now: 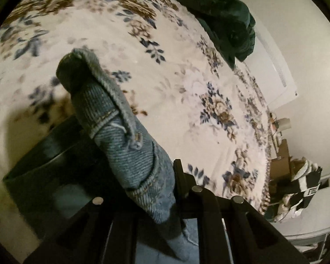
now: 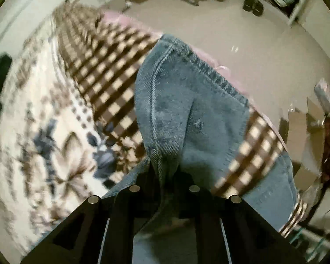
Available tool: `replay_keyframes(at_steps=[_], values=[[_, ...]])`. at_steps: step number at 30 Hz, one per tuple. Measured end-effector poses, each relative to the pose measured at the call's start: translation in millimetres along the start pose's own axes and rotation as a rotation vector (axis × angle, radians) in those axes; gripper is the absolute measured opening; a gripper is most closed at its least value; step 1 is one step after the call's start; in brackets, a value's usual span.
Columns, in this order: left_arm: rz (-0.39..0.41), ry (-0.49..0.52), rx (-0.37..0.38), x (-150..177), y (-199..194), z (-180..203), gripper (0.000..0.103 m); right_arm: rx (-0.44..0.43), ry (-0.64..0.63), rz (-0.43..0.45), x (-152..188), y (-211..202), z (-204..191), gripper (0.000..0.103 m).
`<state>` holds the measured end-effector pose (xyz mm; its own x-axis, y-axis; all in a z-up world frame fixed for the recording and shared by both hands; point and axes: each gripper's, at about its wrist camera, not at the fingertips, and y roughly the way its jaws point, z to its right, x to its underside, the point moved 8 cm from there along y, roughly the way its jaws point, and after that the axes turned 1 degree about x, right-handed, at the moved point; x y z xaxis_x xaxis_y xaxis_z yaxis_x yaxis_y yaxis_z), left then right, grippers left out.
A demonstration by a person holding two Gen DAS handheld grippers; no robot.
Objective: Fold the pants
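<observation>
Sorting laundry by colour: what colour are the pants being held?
Faded blue denim pants, clearest in the right wrist view.

The right gripper (image 2: 165, 176) has its two black fingers closed on a fold of the blue denim pants (image 2: 187, 110), which rise from the jaws and spread over the bed blanket (image 2: 44, 132). Left of the pants the blanket shows blue and brown flowers; behind the pants it is brown-checked. Beyond the pants lies a pale floor (image 2: 264, 44), with cardboard boxes (image 2: 305, 123) on their right.
</observation>
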<state>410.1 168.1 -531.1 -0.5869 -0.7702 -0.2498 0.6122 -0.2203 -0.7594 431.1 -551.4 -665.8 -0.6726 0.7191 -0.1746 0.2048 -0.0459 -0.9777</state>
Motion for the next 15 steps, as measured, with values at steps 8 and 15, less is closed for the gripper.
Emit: replay_keyframes(at_steps=[8,15], values=[[-0.041,-0.027,0.014,29,-59,-44,0.008,-0.130,0.088,0.037,61,-82,75,0.012],[-0.156,-0.048,-0.095,82,-38,-139,0.009,-0.093,0.167,-0.026,153,-37,151,0.012]])
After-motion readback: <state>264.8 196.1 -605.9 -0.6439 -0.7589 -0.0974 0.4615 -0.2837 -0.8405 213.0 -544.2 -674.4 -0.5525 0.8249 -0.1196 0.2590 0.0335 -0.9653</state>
